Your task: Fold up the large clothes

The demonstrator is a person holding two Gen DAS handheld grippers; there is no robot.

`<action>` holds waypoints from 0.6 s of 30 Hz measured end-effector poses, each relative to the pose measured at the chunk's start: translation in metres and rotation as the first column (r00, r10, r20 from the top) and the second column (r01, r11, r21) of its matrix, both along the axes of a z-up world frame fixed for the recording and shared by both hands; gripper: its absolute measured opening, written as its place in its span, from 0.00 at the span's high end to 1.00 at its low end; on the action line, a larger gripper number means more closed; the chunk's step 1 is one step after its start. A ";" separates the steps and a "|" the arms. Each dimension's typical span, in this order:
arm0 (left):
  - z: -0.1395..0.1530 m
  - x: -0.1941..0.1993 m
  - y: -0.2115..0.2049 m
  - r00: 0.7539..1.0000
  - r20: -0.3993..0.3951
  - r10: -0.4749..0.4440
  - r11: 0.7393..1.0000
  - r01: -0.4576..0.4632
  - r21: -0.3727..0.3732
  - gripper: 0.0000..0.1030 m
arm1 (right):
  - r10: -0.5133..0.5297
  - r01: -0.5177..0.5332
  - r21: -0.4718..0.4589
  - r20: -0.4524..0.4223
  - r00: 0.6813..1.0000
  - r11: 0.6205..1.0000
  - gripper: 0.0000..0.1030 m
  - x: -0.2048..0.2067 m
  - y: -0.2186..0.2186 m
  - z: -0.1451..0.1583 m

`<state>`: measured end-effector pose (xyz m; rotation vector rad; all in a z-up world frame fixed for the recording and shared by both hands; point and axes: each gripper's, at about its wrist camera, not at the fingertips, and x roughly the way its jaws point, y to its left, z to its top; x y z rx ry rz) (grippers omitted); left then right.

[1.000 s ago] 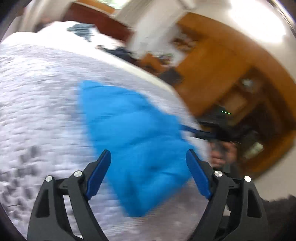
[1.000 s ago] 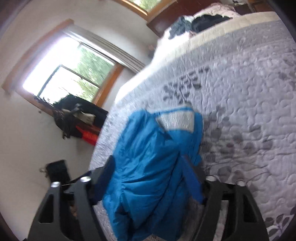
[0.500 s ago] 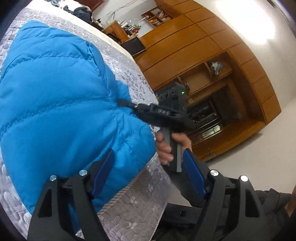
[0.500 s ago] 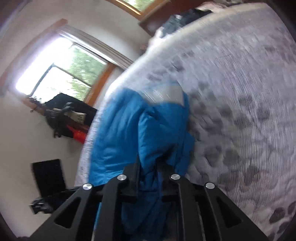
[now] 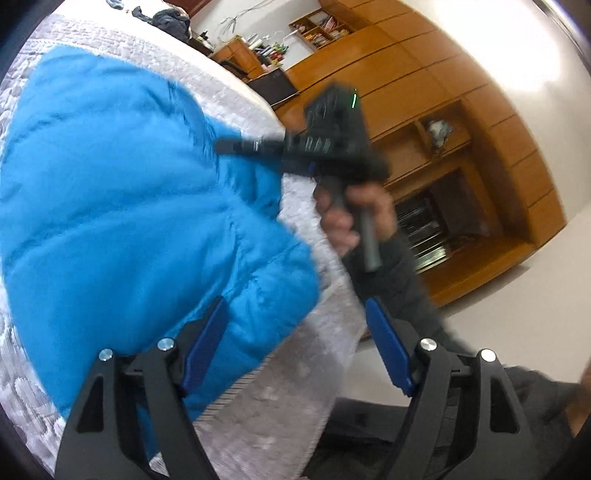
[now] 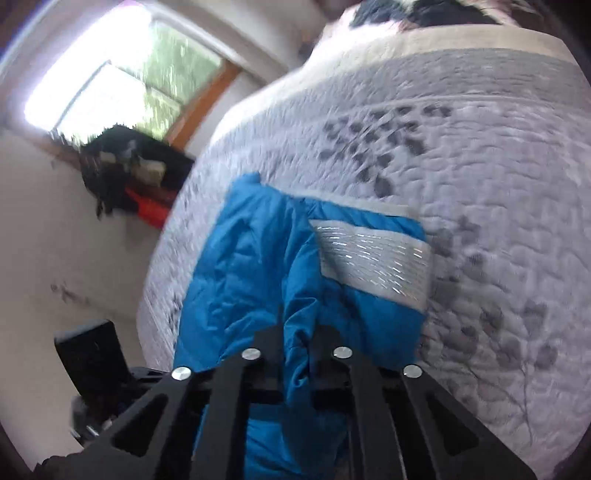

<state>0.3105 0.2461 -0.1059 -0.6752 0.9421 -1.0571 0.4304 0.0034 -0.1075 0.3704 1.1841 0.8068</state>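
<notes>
A bright blue puffer jacket lies on the quilted bed near its edge. My left gripper is open just short of the jacket's near corner, nothing between its blue pads. In the left wrist view the right gripper reaches in from the right, held by a hand, and is shut on the jacket's far edge. The right wrist view has the jacket with a silver-grey band across it. There my right gripper is shut on a fold of blue fabric.
The grey leaf-patterned quilt covers the bed, with dark clothes piled at its far end. Wooden wall cabinets stand past the bed's edge. A window and a dark heap under it are on the other side.
The right gripper has shut on a fold of the jacket and lifted it a little. The left gripper swung round to the jacket's near corner, still open.
</notes>
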 end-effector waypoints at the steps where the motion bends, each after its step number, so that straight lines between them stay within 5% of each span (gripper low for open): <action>1: 0.010 0.005 0.008 0.999 0.027 0.020 1.000 -0.020 -0.003 0.25 | -0.025 0.025 0.029 0.007 1.000 0.999 0.93 -0.005 -0.012 -0.008; 4: 0.030 0.046 0.023 0.996 0.041 0.075 0.997 -0.075 -0.012 0.22 | -0.069 0.074 0.107 -0.042 0.997 0.992 0.92 -0.006 -0.029 -0.053; 7: 0.012 0.090 0.019 0.996 -0.051 0.079 0.997 -0.078 0.018 0.22 | -0.072 0.073 0.132 -0.011 0.997 0.989 0.88 -0.007 -0.028 -0.062; 9: -0.011 0.107 0.008 0.989 -0.143 0.042 0.998 -0.036 0.042 0.23 | -0.075 0.072 0.115 0.024 0.997 0.991 0.78 -0.013 -0.032 -0.048; 12: -0.025 0.112 0.000 0.988 -0.147 0.049 0.993 -0.032 0.113 0.23 | -0.133 0.116 0.133 0.124 0.983 0.984 0.63 -0.030 -0.049 -0.004; 15: -0.024 0.111 0.001 0.989 -0.137 0.049 0.993 -0.034 0.113 0.23 | -0.082 0.057 0.111 0.227 0.970 0.992 0.62 -0.058 -0.043 0.038; 18: -0.027 0.109 0.000 0.991 -0.125 0.055 0.991 -0.040 0.126 0.23 | 0.064 -0.059 -0.025 0.265 0.962 0.998 0.66 -0.088 -0.009 0.038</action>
